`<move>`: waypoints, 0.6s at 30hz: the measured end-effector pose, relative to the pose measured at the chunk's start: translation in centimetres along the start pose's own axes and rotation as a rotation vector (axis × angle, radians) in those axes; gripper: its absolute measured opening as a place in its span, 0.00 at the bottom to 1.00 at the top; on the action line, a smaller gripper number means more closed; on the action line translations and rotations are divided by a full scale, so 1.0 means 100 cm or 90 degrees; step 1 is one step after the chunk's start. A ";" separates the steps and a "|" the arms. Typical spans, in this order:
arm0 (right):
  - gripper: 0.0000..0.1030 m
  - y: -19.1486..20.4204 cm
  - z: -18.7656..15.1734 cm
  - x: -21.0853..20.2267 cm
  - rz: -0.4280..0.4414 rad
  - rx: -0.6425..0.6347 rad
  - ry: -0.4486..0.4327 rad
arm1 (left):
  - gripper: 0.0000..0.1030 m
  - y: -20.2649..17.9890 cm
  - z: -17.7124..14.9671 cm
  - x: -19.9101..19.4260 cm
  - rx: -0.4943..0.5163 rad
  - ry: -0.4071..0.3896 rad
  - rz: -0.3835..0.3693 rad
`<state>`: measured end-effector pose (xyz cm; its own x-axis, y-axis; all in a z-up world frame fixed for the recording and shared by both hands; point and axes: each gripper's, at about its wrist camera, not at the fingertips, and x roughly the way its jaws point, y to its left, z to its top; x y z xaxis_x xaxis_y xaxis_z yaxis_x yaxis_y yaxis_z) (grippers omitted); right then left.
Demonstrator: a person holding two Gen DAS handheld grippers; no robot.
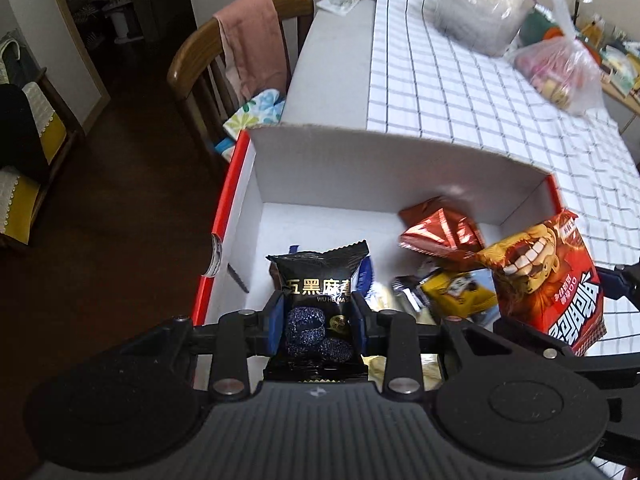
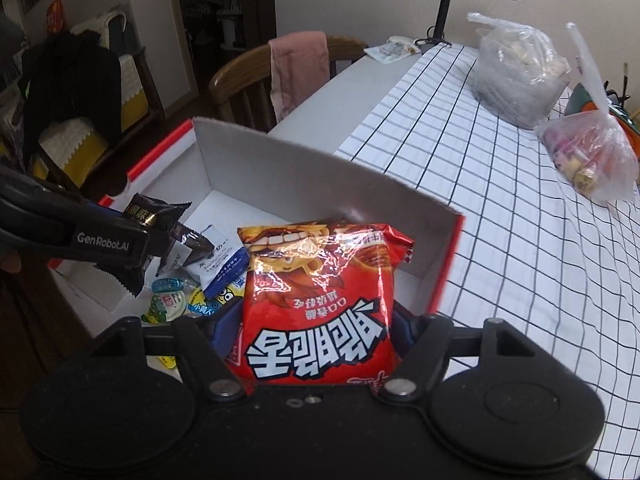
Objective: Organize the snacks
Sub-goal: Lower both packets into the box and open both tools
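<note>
Left gripper (image 1: 318, 322) clamps a black sesame-snack packet (image 1: 318, 280), lower centre of left wrist view, above the red-edged white box (image 1: 360, 168). Right gripper (image 2: 312, 336) grips a red snack bag (image 2: 320, 300) w/ jaws fairly wide, centre of its view, over the box's right part.

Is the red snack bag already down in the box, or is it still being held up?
Held up. The right tool grips the red bag at its sides, above the box.

Left tool (image 1: 318, 322) and right tool (image 2: 316, 328) both clamped, angled downward.
</note>
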<state>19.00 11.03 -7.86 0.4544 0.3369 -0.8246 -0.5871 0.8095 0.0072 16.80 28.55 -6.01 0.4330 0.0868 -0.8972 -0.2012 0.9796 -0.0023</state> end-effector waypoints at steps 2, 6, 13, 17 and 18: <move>0.69 0.005 0.000 0.008 -0.007 -0.008 0.009 | 0.32 0.001 0.002 0.009 0.007 0.009 0.005; 0.69 0.012 -0.003 0.019 -0.008 -0.020 0.021 | 0.32 0.000 -0.001 0.024 0.015 0.026 0.010; 0.70 0.011 -0.010 0.029 -0.007 -0.010 0.035 | 0.32 -0.007 -0.009 0.041 0.036 0.041 0.007; 0.70 0.010 -0.013 0.029 -0.002 -0.006 0.036 | 0.33 -0.008 -0.012 0.046 0.033 0.042 0.002; 0.70 0.010 -0.014 0.029 0.000 -0.006 0.037 | 0.33 -0.008 -0.012 0.047 0.033 0.041 0.000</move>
<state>18.84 12.19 -11.04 0.4155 0.3085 -0.8557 -0.5929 0.8052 0.0024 17.92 27.94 -10.76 0.3752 0.0772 -0.9237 -0.1556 0.9876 0.0193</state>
